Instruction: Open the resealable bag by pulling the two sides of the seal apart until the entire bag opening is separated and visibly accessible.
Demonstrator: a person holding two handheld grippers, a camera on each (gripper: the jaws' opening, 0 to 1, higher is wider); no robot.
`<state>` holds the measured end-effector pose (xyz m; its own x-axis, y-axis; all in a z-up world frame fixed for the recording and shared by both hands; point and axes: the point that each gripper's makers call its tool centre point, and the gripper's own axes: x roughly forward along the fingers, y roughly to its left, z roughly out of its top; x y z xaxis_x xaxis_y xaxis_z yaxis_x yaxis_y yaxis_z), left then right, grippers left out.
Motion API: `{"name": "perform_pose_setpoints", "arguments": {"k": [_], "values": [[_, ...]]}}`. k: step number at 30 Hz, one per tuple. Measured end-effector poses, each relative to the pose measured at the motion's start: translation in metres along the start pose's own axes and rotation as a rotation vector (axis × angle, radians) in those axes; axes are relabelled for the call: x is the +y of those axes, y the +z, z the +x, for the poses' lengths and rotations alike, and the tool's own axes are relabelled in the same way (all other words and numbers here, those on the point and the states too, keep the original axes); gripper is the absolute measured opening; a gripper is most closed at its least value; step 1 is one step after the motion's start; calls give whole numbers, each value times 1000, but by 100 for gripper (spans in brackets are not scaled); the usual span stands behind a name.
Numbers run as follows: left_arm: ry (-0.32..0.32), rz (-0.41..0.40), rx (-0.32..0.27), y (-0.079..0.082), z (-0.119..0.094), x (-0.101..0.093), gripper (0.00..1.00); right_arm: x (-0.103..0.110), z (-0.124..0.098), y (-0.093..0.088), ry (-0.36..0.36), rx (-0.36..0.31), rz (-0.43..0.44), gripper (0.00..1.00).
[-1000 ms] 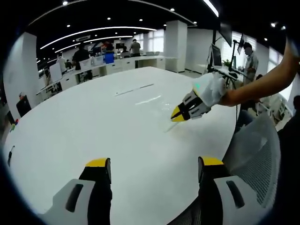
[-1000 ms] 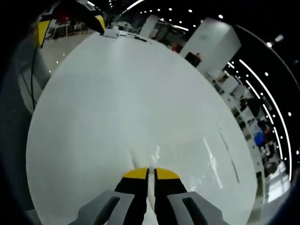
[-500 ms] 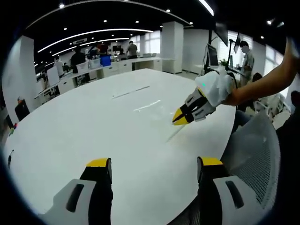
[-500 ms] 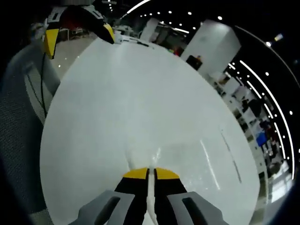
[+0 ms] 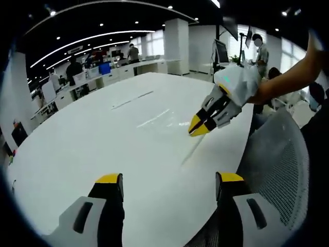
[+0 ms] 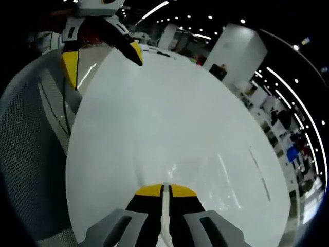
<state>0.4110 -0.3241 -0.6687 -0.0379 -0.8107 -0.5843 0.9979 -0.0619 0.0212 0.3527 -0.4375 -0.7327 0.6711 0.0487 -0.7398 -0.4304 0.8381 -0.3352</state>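
The resealable bag (image 5: 189, 152) is clear and hard to make out against the white table (image 5: 92, 134). One edge of it rises off the table to my right gripper (image 5: 196, 129), which is shut on it and held by a person's hand. In the right gripper view that gripper (image 6: 165, 190) stands shut, a thin strip of the bag (image 6: 165, 172) pinched between its jaws. My left gripper (image 5: 169, 179) is open with nothing between its jaws, short of the bag. From the right gripper view the left gripper (image 6: 103, 59) hangs open at the top left.
A grey mesh chair (image 5: 277, 164) stands at the table's near edge, also the mesh chair (image 6: 31, 154) at left. A thin dark strip (image 5: 132, 99) lies farther across the table. Desks and several people are in the background (image 5: 103, 67).
The right gripper has lifted a little with the bag's edge. The left gripper looms larger and closer in the right gripper view. Both cameras have shifted.
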Motion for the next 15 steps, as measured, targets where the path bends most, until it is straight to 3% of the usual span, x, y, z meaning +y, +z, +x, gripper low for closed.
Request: {"name": "perform_pose_setpoints", "arguments": {"k": [15], "values": [[-104, 198, 46, 2, 23, -24, 68, 31, -16, 15, 56, -33, -9, 0]]}}
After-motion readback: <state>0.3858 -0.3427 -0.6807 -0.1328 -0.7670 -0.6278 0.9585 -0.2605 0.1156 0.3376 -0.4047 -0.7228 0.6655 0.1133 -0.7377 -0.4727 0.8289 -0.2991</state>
